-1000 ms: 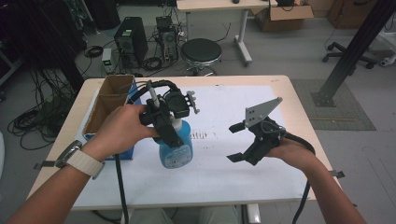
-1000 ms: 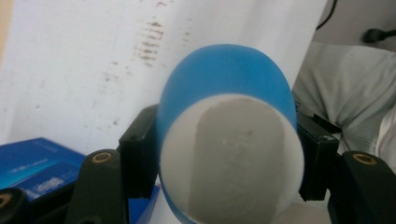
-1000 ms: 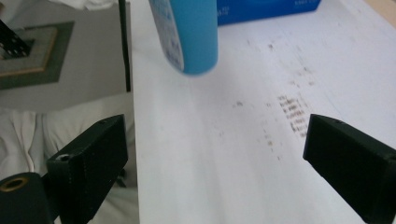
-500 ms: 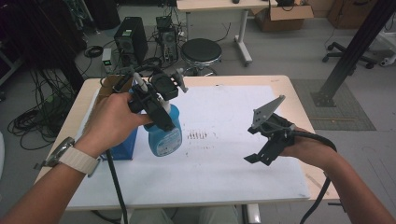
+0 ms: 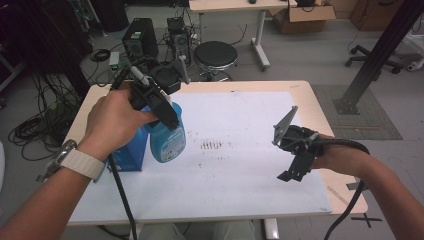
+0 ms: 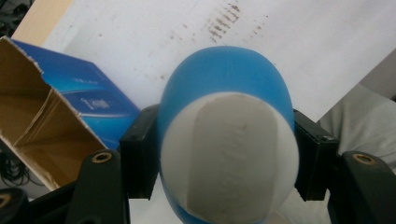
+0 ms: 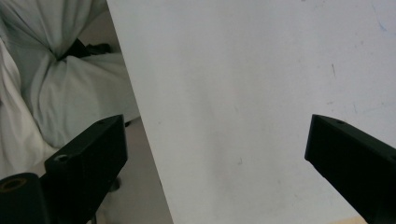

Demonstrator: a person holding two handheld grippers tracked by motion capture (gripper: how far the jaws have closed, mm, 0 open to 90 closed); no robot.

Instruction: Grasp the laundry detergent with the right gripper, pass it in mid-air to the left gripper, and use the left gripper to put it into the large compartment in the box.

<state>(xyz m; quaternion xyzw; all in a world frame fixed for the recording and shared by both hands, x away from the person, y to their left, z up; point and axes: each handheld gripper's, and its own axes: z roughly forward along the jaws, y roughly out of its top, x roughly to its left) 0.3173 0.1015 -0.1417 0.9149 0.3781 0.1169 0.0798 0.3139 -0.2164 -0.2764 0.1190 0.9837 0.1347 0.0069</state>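
- My left hand-held gripper (image 5: 162, 107) pinches the blue spray bottle (image 5: 167, 137) by its neck, lifted above the white sheet (image 5: 250, 165), beside the blue carton (image 5: 127, 155).
- Right hand-held gripper (image 5: 295, 167): jaws spread, nothing between, well apart from the bottle.

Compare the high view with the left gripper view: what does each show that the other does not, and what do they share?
High view alone: the right gripper with open jaws above the white sheet on the table, the wristband on the left wrist, and a round black stool on the floor beyond.

Left gripper view alone: the pale grey flat panel on the blue bottle's rounded end, with the black pads pressing its sides, and the blue carton's brown open inside.

Both: the blue plastic bottle, the blue carton and the brown smudges.
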